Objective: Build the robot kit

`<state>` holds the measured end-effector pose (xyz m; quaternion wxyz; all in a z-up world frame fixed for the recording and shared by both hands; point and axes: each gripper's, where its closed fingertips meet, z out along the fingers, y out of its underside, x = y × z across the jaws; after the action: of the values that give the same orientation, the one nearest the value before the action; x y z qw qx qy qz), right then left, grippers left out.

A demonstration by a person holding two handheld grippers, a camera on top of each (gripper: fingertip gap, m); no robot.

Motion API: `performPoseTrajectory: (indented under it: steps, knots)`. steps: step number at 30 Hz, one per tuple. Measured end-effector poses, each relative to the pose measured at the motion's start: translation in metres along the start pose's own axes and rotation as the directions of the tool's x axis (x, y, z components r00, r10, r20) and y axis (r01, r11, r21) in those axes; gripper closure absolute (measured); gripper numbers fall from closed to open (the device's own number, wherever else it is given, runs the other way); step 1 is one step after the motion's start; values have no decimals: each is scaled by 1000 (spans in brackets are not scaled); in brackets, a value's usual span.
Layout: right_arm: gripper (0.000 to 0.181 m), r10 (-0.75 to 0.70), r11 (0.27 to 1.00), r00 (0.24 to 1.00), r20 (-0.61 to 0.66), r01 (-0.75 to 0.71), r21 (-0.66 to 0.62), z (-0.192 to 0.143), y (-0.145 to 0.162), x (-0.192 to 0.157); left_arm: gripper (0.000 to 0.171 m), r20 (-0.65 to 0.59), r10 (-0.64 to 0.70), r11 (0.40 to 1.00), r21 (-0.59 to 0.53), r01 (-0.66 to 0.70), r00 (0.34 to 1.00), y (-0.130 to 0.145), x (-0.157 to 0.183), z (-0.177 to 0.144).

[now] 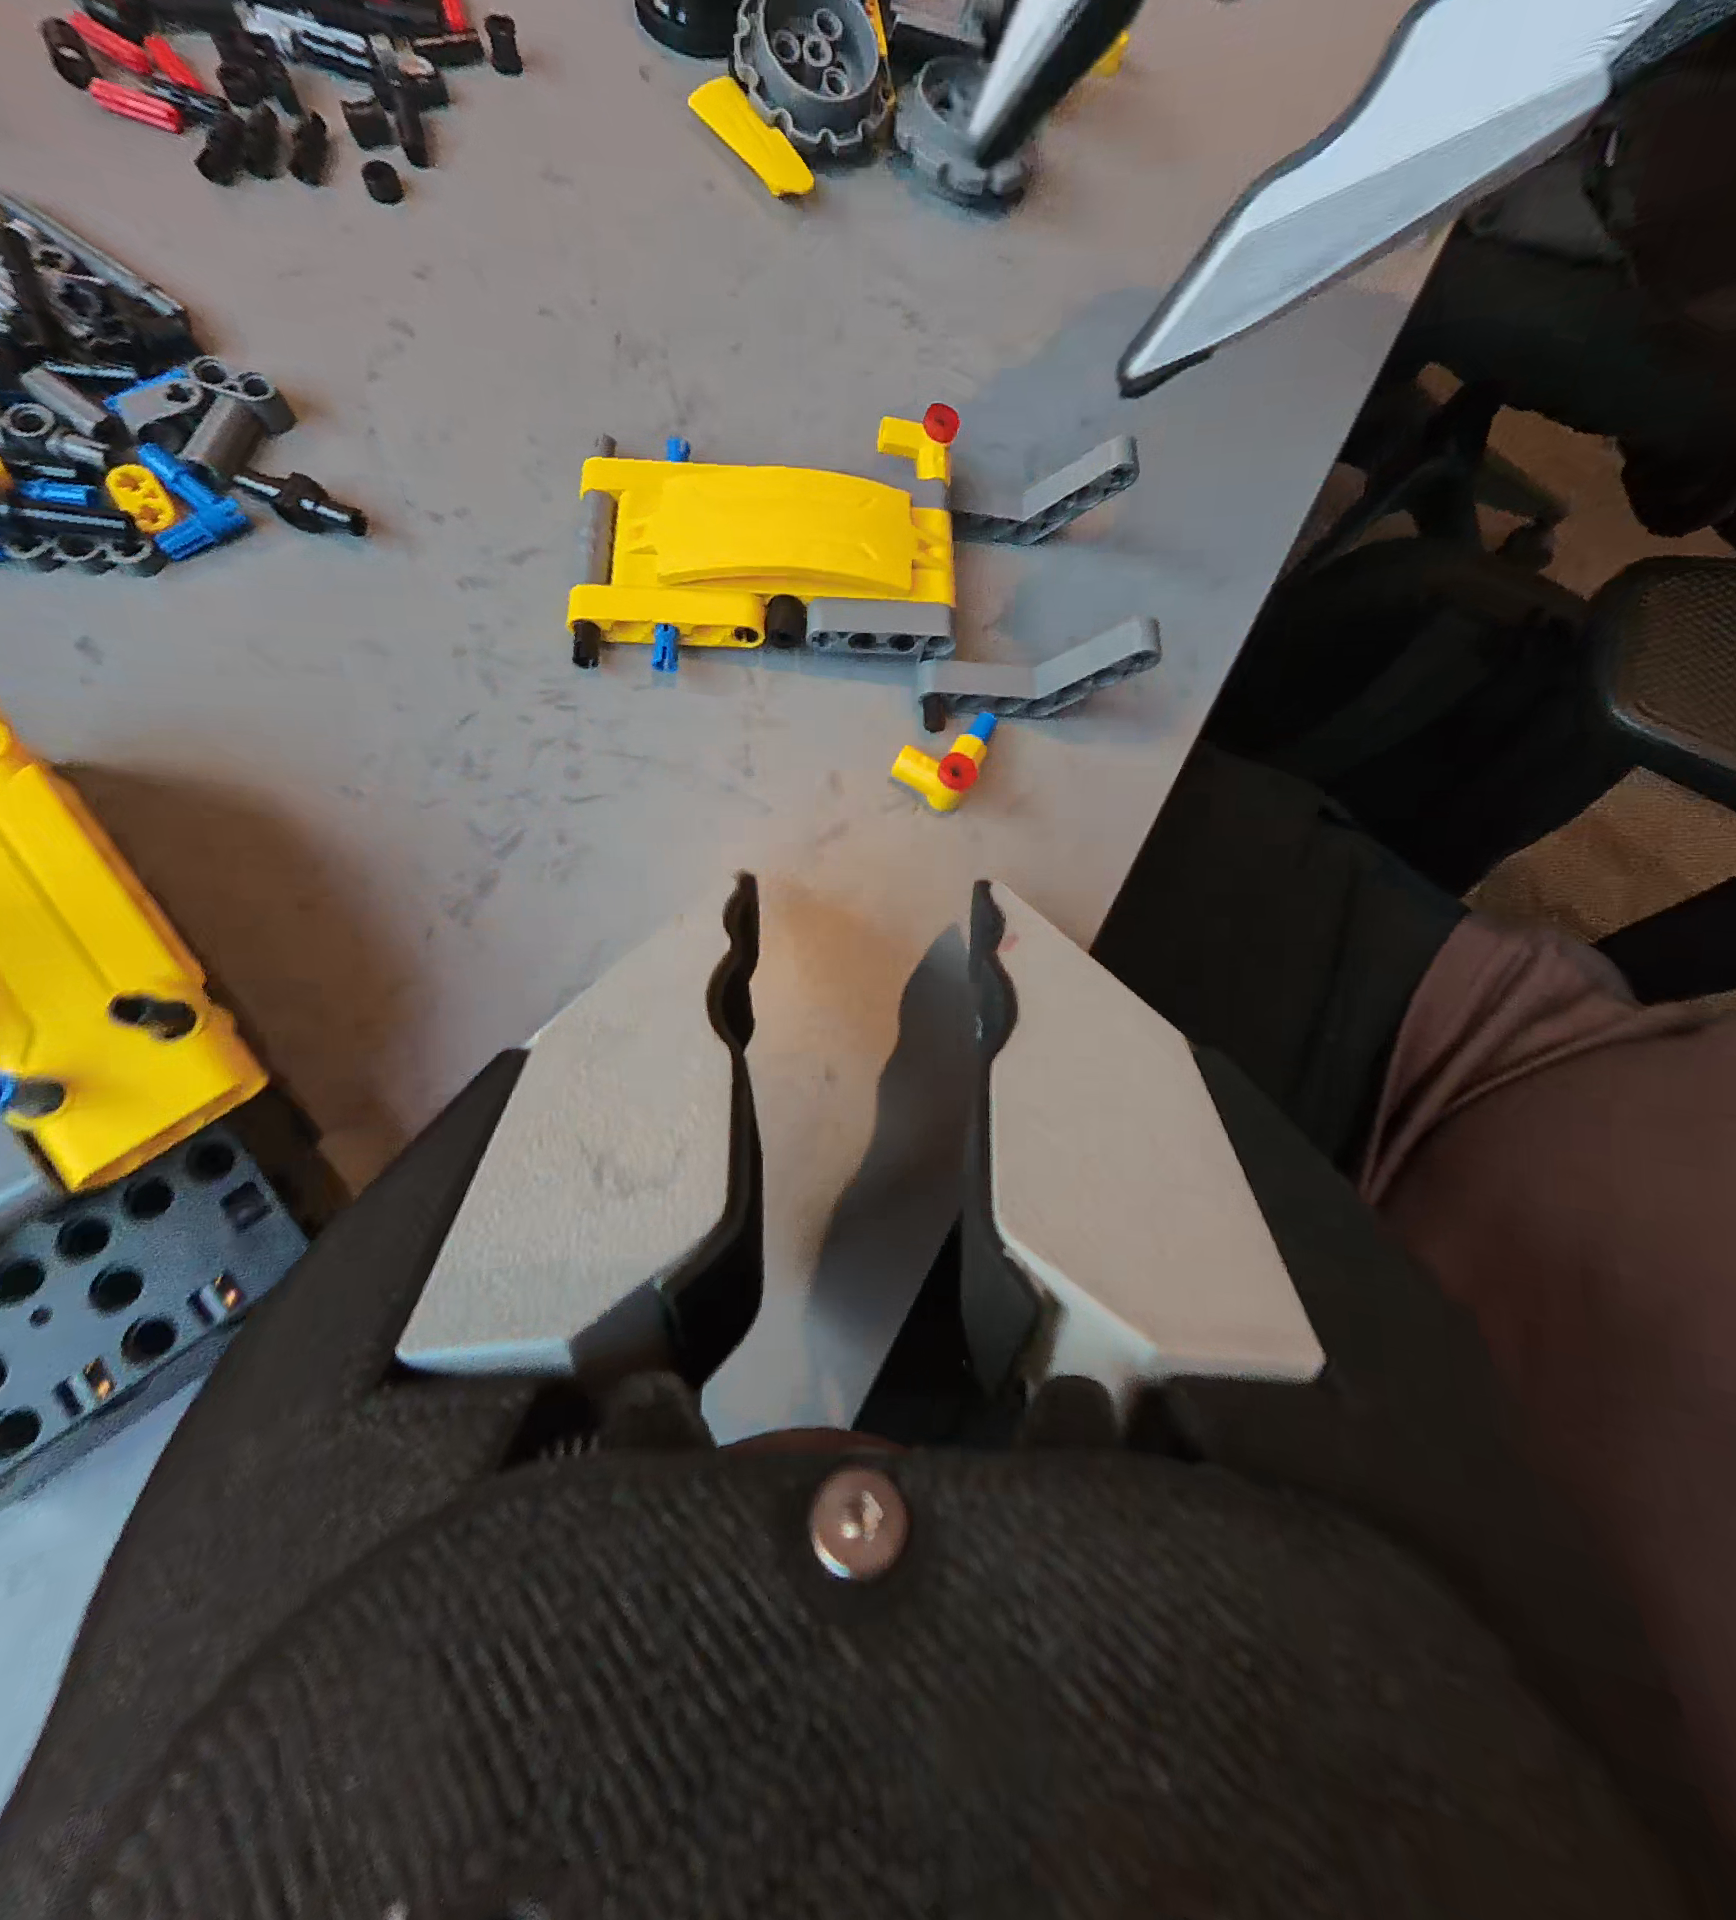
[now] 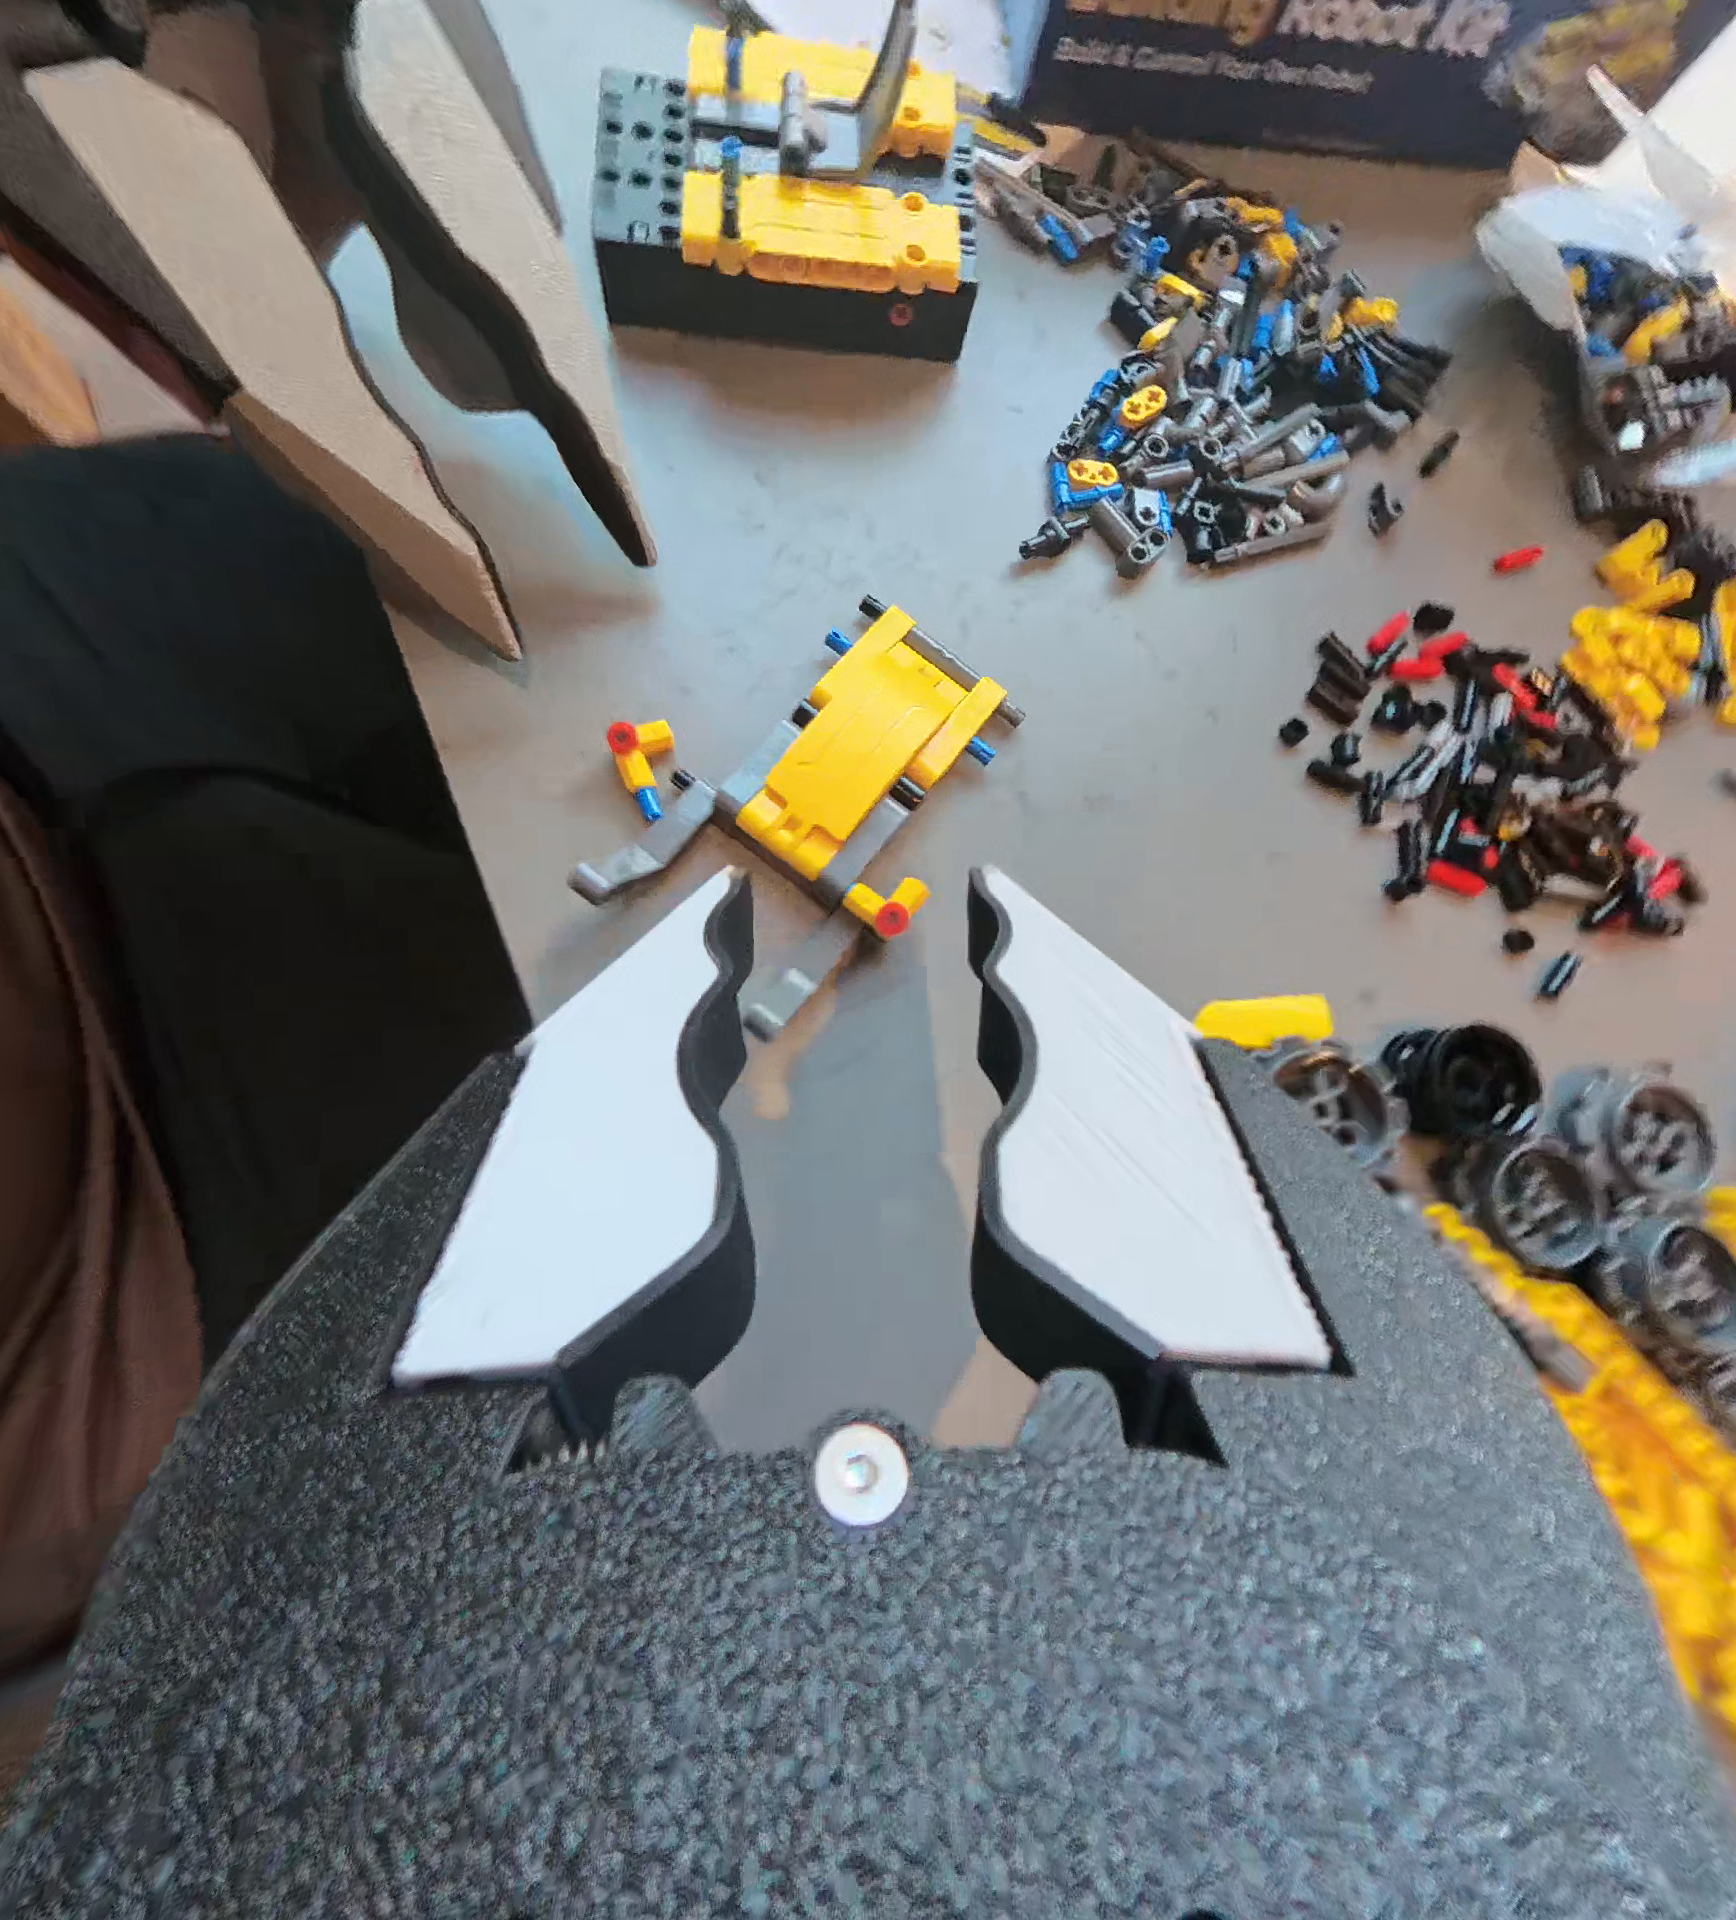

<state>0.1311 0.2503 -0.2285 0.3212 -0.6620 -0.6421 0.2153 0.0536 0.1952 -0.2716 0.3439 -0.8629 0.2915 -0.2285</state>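
One grey table (image 2: 1103, 665) carries one black perforated base block (image 2: 791, 301) topped by two yellow housings. One yellow panel assembly (image 2: 869, 758) lies flat near the table's edge, with two grey angled beams (image 1: 1051, 499) at its end and one loose yellow elbow connector (image 1: 937, 774) just beside it. Two grippers: left gripper (image 1: 864, 894) and right gripper (image 2: 853, 883), both with fingers apart and empty, both near the assembly.
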Motion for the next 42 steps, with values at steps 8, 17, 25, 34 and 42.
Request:
performPoseTrajectory:
  steps: [8,17,25,34,42]
  knots:
    - [141,65,995,994,-87,-71,-73,16,4,-50,133,28,35,985,170,-39,999,12,10,-33]
    - [153,49,957,905,-423,-163,-239,4,53,18,137,-26,95,974,209,-87,995,50,48,-45]
    - [174,289,957,893,-345,-273,96,-10,41,1,132,-90,186,968,187,-166,978,67,76,-18]
    - [170,307,932,936,-172,-259,252,3,8,-28,127,-171,296,936,251,-249,940,62,103,-17]
    - [162,231,922,959,-163,-162,352,-2,-6,-27,126,-248,271,871,474,-128,930,18,106,-34]
